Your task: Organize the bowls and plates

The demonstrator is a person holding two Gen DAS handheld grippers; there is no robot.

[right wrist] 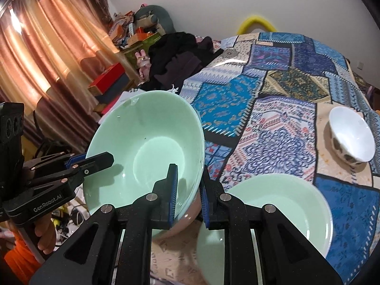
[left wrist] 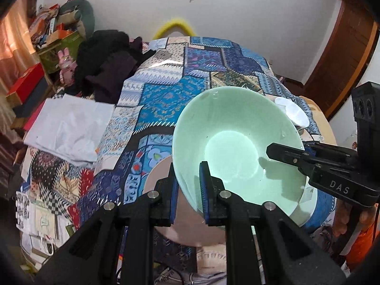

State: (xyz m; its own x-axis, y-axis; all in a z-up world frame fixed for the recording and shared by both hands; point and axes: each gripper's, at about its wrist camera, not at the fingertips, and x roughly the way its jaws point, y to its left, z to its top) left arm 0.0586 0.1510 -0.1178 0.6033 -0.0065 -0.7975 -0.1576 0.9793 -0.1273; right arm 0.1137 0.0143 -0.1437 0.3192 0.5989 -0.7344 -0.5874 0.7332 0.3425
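A large mint green bowl [left wrist: 237, 147] hangs tilted above the patchwork-covered table [left wrist: 166, 95], held by both grippers. My left gripper [left wrist: 188, 168] is shut on its near rim, one pad inside and one outside. My right gripper [left wrist: 301, 150] is shut on the opposite rim; in the right wrist view the right gripper [right wrist: 188, 169] pinches the bowl [right wrist: 147, 147] and the left gripper [right wrist: 80, 160] clamps its far side. A second mint green bowl [right wrist: 273, 213] rests on the table below at the right. Under the held bowl lies a pinkish plate [left wrist: 161, 178]. Further back at the right stands a white patterned bowl [right wrist: 351, 140].
Dark clothes [left wrist: 106, 59] are piled at the table's back left, with a white folded sheet [left wrist: 68, 130] in front of them. Boxes and clutter [right wrist: 133, 30] line the curtain side. A wooden door [left wrist: 344, 54] is at the right. Hands with orange sleeves [right wrist: 21, 258] hold the grippers.
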